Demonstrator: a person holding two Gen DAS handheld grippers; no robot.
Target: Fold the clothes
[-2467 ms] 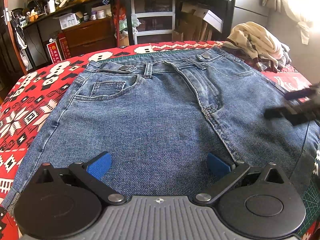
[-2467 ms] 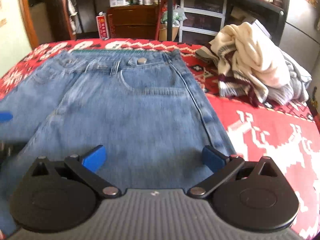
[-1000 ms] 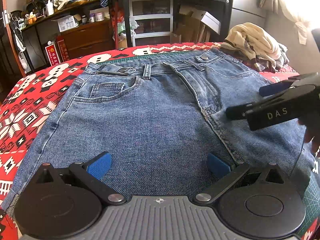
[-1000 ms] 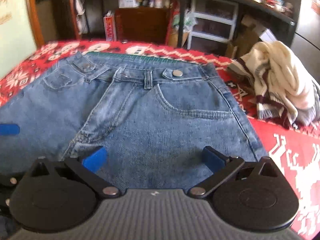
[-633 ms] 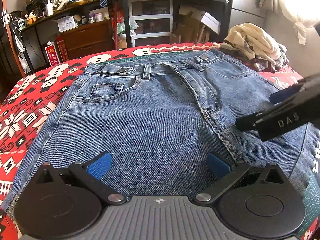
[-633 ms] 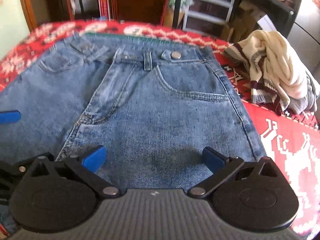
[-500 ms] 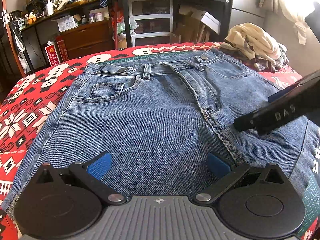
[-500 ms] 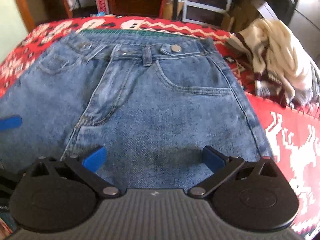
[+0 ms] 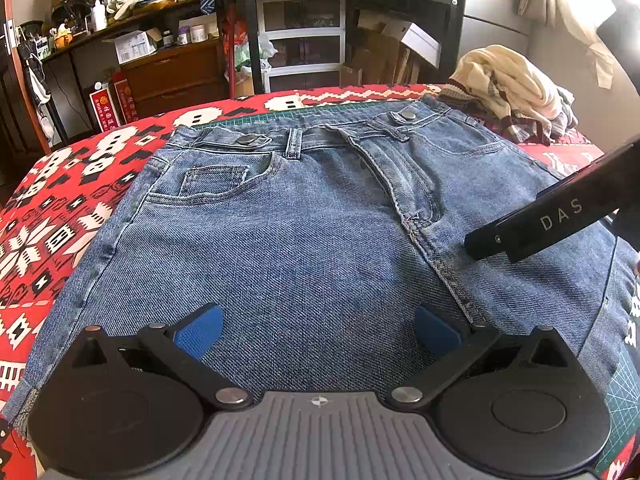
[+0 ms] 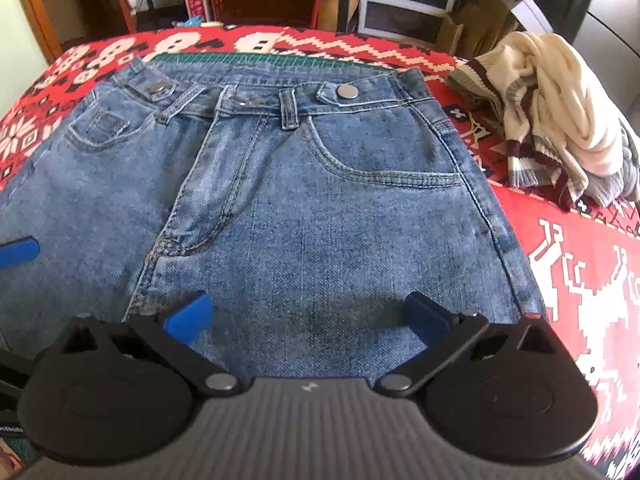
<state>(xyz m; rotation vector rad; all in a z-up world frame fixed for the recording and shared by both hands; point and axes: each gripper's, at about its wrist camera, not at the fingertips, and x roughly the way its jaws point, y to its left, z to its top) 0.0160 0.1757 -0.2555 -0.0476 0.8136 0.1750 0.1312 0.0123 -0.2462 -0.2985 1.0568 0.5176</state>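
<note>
Bright daylight, fisheye-warped edges

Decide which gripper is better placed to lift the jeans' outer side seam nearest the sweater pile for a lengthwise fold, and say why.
The right gripper, probably: it is open over the jeans close to that seam, nearest the sweater pile. The left gripper sits over the other half.

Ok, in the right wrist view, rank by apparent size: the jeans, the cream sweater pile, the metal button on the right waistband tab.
1. jeans, largest by far.
2. cream sweater pile; it lies farther back, so true size is unsure.
3. metal button, smallest.
</note>
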